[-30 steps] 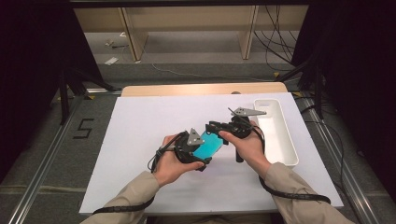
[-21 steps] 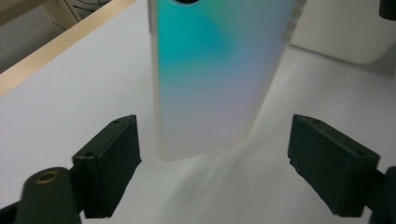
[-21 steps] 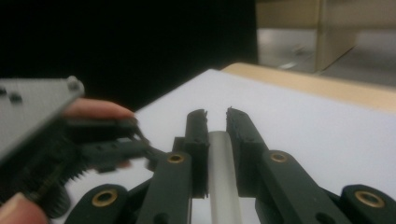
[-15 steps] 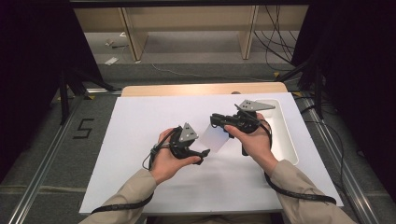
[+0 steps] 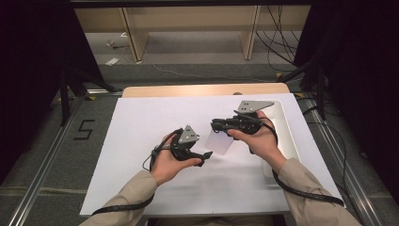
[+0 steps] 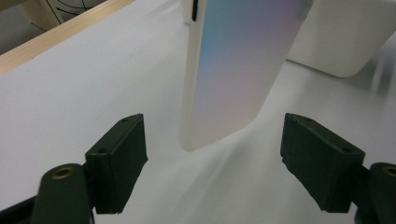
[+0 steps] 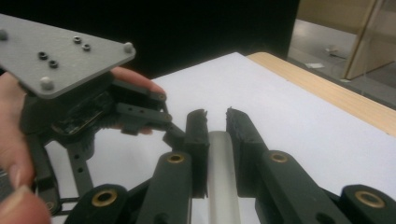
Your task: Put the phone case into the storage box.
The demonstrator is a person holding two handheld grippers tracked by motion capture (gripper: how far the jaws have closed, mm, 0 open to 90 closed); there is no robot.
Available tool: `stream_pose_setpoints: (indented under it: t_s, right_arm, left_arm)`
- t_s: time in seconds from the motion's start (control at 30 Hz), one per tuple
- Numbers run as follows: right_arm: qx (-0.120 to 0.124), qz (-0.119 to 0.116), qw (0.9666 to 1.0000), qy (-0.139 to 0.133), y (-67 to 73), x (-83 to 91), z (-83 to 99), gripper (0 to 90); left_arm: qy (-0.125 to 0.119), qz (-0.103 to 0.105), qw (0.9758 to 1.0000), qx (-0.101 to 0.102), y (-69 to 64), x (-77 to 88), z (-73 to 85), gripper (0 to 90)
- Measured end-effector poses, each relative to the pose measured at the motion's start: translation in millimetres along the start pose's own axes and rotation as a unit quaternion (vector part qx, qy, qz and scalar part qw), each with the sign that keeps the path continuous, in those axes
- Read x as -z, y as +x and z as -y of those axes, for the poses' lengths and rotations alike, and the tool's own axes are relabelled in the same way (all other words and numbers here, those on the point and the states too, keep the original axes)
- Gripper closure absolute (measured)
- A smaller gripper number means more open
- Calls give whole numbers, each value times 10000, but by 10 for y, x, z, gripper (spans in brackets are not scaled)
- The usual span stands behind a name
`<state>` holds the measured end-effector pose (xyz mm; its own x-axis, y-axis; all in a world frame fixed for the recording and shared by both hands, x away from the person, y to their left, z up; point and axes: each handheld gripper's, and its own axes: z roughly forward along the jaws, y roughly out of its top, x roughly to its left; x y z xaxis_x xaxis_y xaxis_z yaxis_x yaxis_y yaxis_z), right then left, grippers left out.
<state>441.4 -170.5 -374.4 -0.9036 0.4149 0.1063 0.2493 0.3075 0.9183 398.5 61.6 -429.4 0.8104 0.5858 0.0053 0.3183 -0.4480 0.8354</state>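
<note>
Your right gripper (image 5: 217,126) clamps the phone (image 5: 220,142) by its thin edge above the white table (image 5: 131,127); your left gripper (image 6: 212,158) stands open. It's stiff, slick, breakable: take both long edges.

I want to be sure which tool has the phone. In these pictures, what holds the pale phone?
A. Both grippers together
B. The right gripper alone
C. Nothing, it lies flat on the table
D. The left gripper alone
B: the right gripper has its jaws clamped on the phone edge, while the left gripper stands with its jaws wide, clear of the phone.
</note>
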Motion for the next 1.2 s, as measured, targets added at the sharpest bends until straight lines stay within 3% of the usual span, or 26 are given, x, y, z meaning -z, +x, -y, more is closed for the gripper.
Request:
stream_pose_setpoints:
  t_s: [0.3, 0.77, 1.2]
  right_arm:
    - [272, -437, 9984, 241, 28, -24, -17, 799]
    - [335, -730, 9959, 410, 59, -55, -17, 799]
    - [307, -846, 9951, 411, 63, -63, -19, 799]
  left_arm:
    - [-31, 156, 9999, -31, -11, -14, 14, 252]
    - [-48, 362, 9992, -144, -18, -38, 34, 309]
    - [-73, 555, 9980, -306, -25, -73, 59, 370]
